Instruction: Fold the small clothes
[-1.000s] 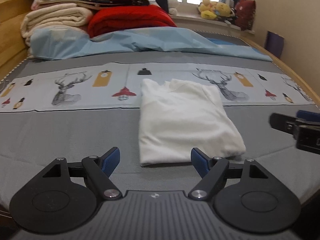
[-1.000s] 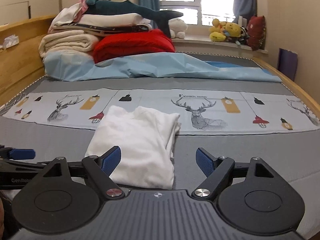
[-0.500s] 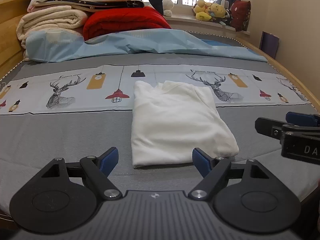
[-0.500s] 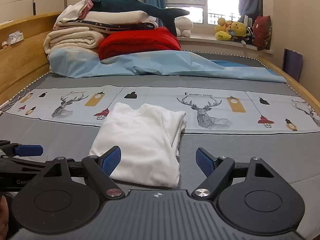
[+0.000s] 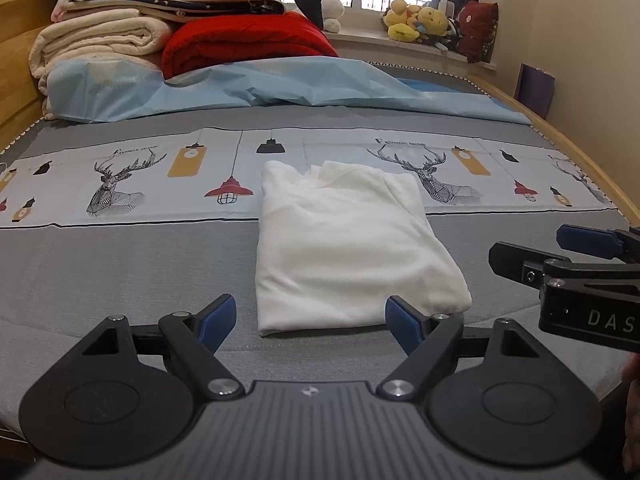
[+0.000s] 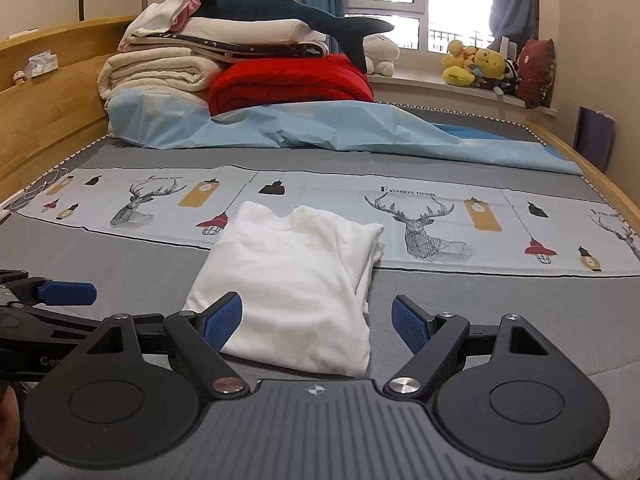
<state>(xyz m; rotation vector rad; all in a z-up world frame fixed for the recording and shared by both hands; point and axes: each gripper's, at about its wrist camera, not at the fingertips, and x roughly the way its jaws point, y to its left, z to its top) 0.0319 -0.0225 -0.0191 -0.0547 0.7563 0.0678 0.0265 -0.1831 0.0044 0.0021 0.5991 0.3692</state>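
A small white garment (image 5: 348, 240) lies folded into a neat rectangle on the grey bed, its far end on the deer-print strip; it also shows in the right wrist view (image 6: 296, 280). My left gripper (image 5: 310, 322) is open and empty, just short of the garment's near edge. My right gripper (image 6: 318, 322) is open and empty, at the near right corner of the garment. The right gripper shows at the right edge of the left wrist view (image 5: 576, 264); the left gripper shows at the left edge of the right wrist view (image 6: 48, 300).
A deer-print cloth strip (image 5: 120, 180) crosses the bed. Behind it lie a light blue sheet (image 5: 280, 84), a red quilt (image 5: 244, 40) and stacked cream blankets (image 5: 100, 40). Plush toys (image 6: 480, 68) sit on the windowsill. A wooden bed frame (image 6: 44, 120) runs along the left.
Both grippers have drawn back and risen a little from the folded garment, so it sits slightly farther away. The garment has not moved and both grippers stay open.
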